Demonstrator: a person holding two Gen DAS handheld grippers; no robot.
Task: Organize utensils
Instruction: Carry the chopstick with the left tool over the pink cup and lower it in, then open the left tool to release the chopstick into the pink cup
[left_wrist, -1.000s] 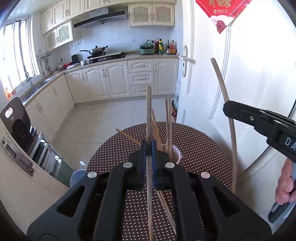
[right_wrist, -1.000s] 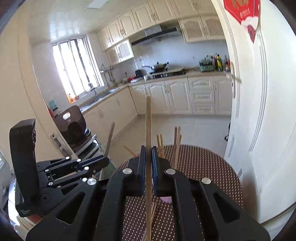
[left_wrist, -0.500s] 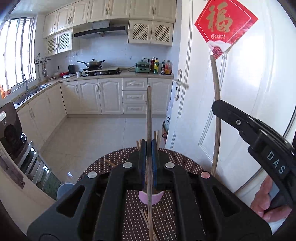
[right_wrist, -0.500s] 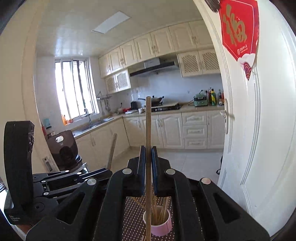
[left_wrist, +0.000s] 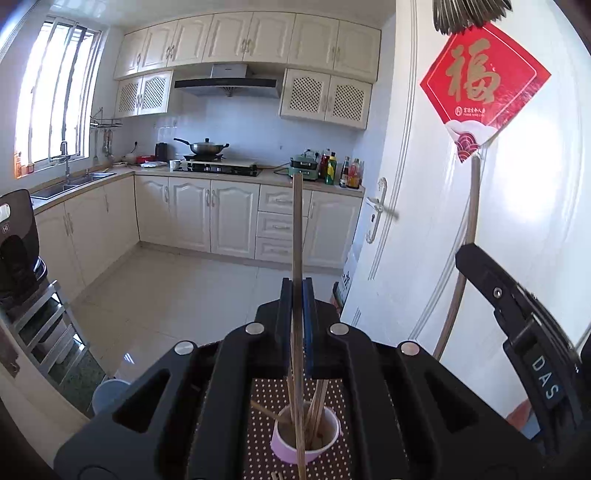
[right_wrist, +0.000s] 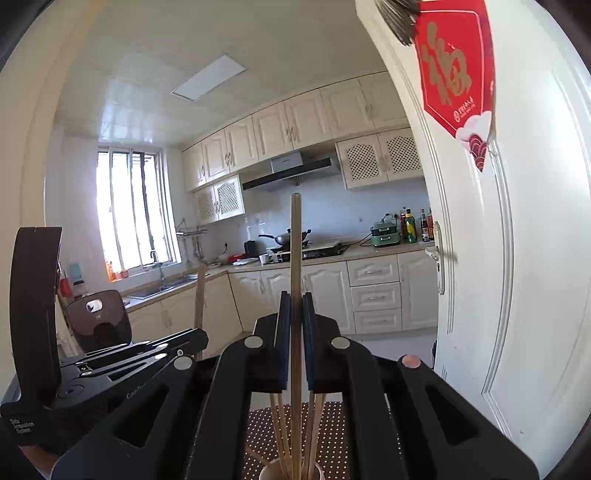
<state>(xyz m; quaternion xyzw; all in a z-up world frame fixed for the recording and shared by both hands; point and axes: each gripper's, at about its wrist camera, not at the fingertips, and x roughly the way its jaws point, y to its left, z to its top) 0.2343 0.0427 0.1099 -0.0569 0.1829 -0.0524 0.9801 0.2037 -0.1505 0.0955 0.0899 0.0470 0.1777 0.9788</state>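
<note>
Between each gripper's closed fingers (left_wrist: 283, 314), one upright chopstick (left_wrist: 297, 229).

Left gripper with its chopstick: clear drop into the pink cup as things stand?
Probably yes. The left gripper is shut on its chopstick, whose lower end already sits at the pink cup. The mouth is partly filled with chopsticks, but room remains.

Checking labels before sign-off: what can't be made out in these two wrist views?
- Left wrist: lower tip of the held chopstick runs off the bottom edge, so whether it is in the pink cup is unclear.
- Right wrist: the cup is cut off by the bottom edge; only its rim shows.
- Both views: most of the dotted table is hidden by the gripper bodies.
- Counter bottles: labels too small.
</note>
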